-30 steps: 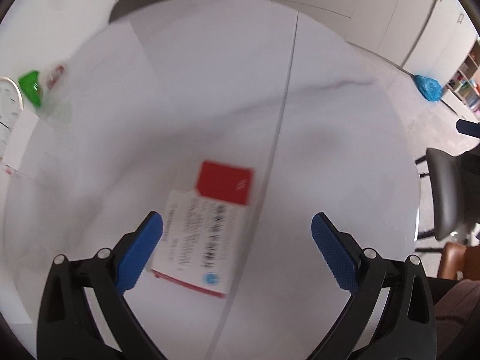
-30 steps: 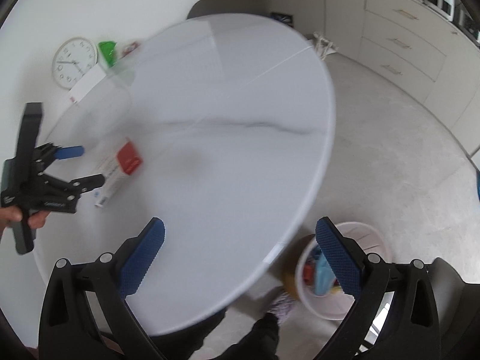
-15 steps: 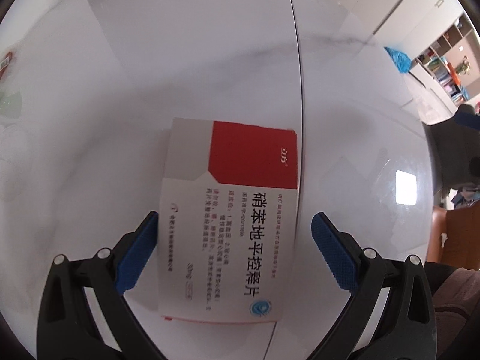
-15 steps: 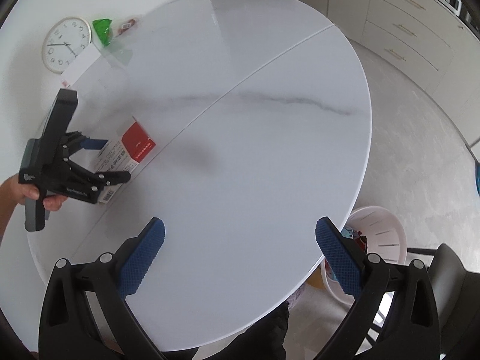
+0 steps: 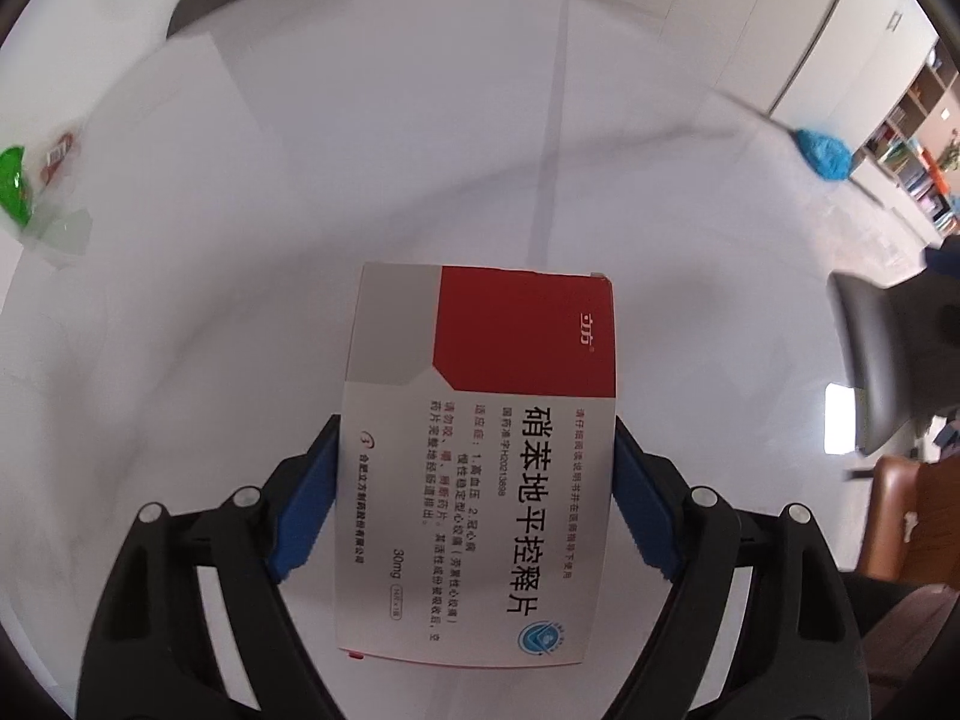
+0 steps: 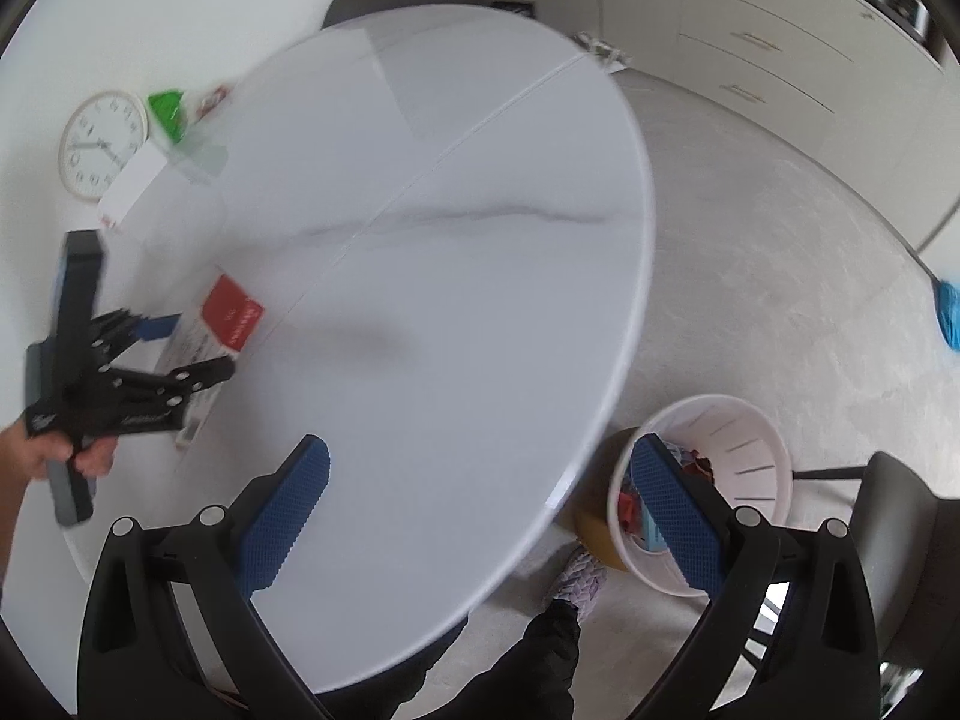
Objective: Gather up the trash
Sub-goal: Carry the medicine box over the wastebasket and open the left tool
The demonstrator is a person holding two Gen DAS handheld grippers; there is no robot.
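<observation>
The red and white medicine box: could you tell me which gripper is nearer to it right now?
Left. The left gripper is shut on the medicine box, pads against both its sides. The right gripper is open, well away over the table's near edge.

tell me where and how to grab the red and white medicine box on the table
Take the medicine box across its two long side edges, near the white printed end, coming in along its length. It is flat and thin, so the narrow width fits between the pads. The left gripper is shut on it exactly this way.
</observation>
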